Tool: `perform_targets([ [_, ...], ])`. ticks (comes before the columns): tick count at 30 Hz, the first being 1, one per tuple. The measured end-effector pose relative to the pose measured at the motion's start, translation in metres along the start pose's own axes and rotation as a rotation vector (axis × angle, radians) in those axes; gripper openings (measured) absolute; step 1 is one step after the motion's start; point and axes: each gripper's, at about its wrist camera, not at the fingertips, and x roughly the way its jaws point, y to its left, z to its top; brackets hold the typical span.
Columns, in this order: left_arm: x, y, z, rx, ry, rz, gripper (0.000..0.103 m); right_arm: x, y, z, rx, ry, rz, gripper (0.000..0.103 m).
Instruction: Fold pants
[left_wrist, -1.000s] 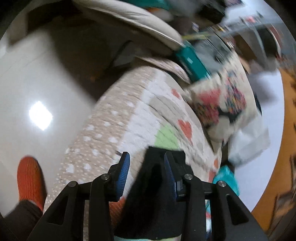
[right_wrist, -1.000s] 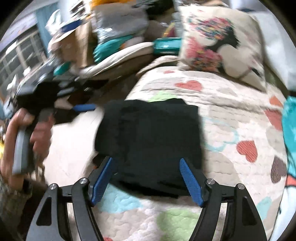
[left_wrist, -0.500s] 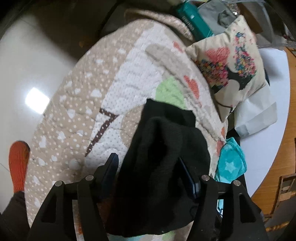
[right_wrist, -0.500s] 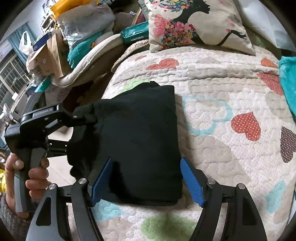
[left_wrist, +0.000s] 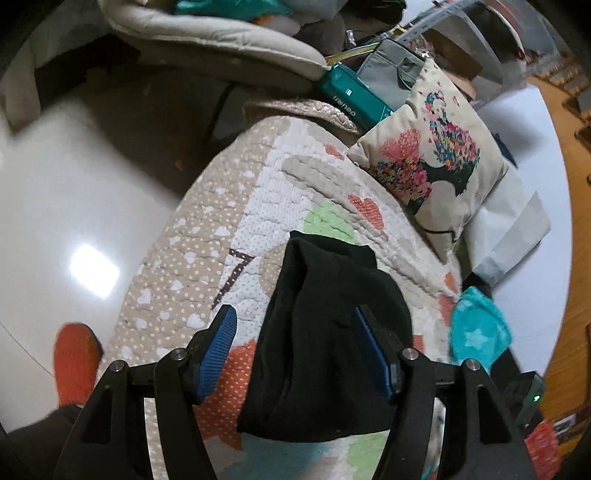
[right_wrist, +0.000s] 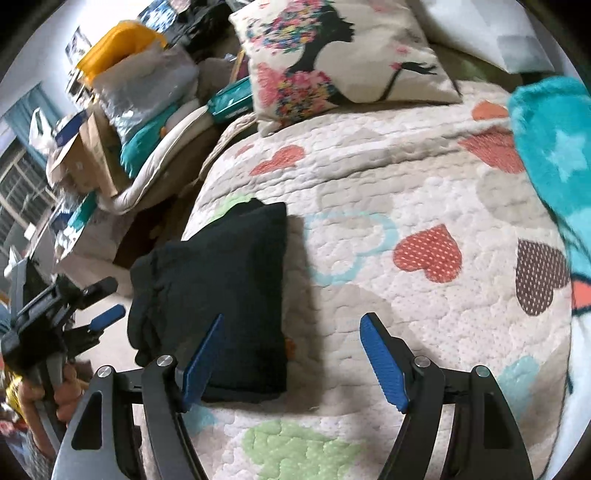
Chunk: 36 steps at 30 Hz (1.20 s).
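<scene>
The black pants lie folded into a compact rectangle on the heart-patterned quilt. In the left wrist view the pants sit between my open fingers, the bundle partly covering the right finger. My left gripper is open and holds nothing. It also shows at the left edge of the right wrist view, just off the bundle's left side. My right gripper is open and empty, hovering over the quilt just right of the bundle's near edge.
A floral cushion and a white pillow lie at the quilt's far end. A teal star blanket lies at the right. Boxes, bags and a beige pad crowd the left side. The bed edge drops to glossy floor.
My left gripper opened and let go of the pants, then drew back off the bundle. My right gripper shifted right, off the folded pants.
</scene>
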Motion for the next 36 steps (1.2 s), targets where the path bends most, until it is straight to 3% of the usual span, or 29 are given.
perform_targets([
  [4, 0.003, -0.013, -0.004, 0.063, -0.008, 0.048, 0.064, 0.003, -0.009, -0.004, 0.021, -0.018, -0.020, 0.080],
  [13, 0.019, -0.016, -0.009, 0.052, 0.076, -0.005, 0.064, 0.009, -0.014, 0.001, 0.056, -0.045, 0.007, 0.080],
  [18, 0.026, -0.009, -0.008, -0.005, 0.102, -0.018, 0.064, 0.016, -0.010, -0.001, 0.048, -0.027, 0.016, 0.080],
  [27, 0.039, -0.015, -0.012, 0.021, 0.136, 0.016, 0.065, 0.023, -0.003, 0.008, 0.042, 0.009, 0.036, 0.080],
  [36, 0.059, -0.014, -0.014, 0.030, 0.191, 0.048, 0.065, 0.062, 0.017, 0.031, 0.000, 0.079, 0.051, 0.082],
])
